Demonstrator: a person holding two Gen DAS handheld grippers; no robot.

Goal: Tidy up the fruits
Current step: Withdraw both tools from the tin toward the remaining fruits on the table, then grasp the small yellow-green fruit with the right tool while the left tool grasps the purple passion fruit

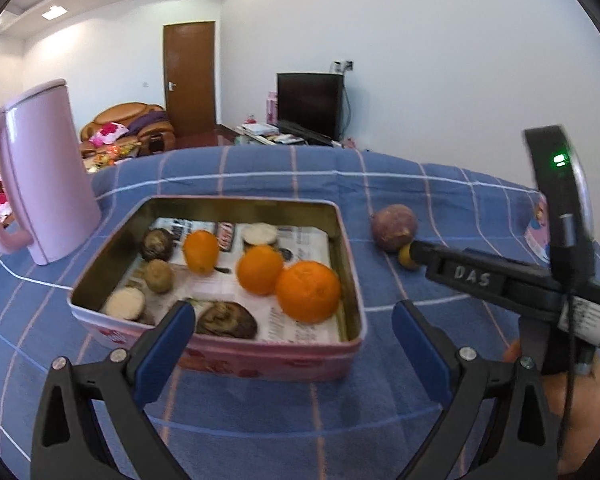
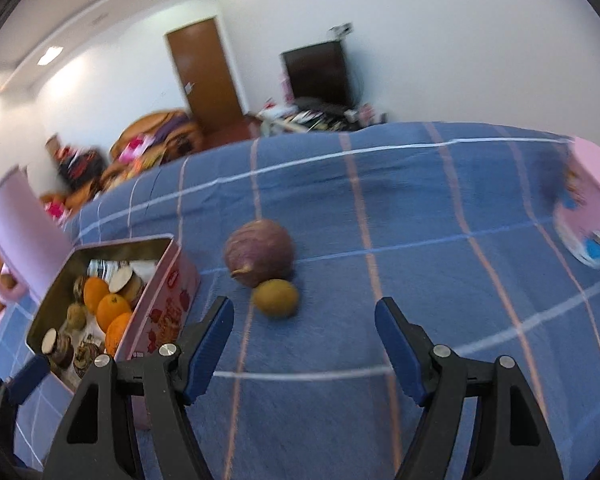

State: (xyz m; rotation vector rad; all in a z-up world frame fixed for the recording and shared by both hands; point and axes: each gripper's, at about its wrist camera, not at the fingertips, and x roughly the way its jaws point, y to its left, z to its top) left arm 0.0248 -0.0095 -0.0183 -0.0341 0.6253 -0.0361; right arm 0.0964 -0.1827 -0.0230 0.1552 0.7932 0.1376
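Most of the fruit is already in the pink tin: three oranges sit on its newspaper lining, along with several brownish pieces and a couple of pale cut ones that I can't name for certain. Two pieces are left out on the blue checked cloth covering the table, to the right of the tin: a round purple fruit and, touching it on the near side, a smaller yellow-green fruit. The right tool points down at that pair with its blue pads spread apart and nothing between them; the small fruit lies just ahead of its tips, so I'd judge it is about to be picked. The left tool hangs over the tin's near wall, jaws wide and empty. By my reckoning the job is nearly done, with only these two pieces to carry over. A pink kettle stands left of the tin, and a pink printed container sits far off to the right.
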